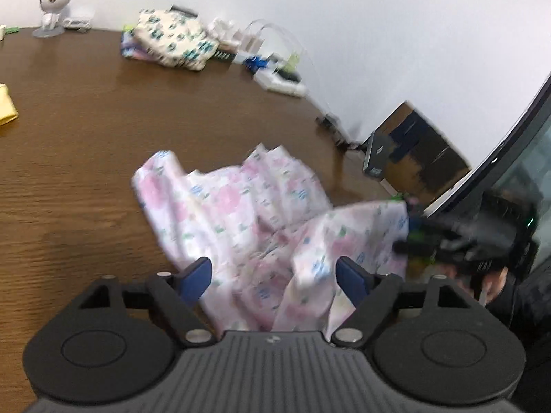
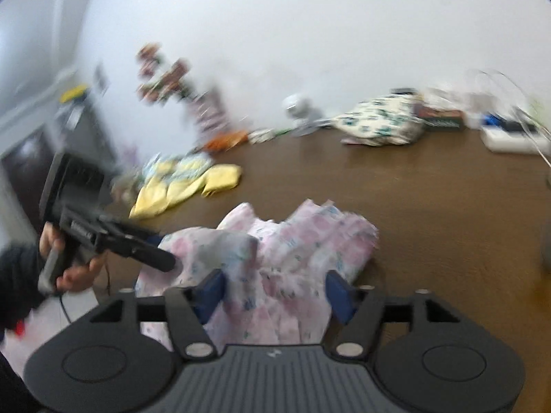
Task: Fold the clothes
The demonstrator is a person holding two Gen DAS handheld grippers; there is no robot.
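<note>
Between the spread blue fingers (image 1: 198, 277) of the left gripper (image 1: 273, 280) lies the pink floral garment (image 1: 248, 213), crumpled on the near part of the brown table (image 1: 75, 127); nothing is pinched. Likewise the right gripper (image 2: 275, 292) stands open over it (both views blurred). Farther off lie a yellow garment (image 2: 186, 182) at left and a folded pile (image 1: 172, 38) by the wall.

I count one pink floral garment (image 1: 248, 213) crumpled at my six o'clock, one yellow garment (image 2: 186, 186) at ten, one folded cream printed pile (image 1: 172, 39) at eleven, one white round-headed gadget (image 1: 55, 3) beyond it, and two grippers: my left (image 1: 273, 275), my right (image 2: 275, 292).
</note>
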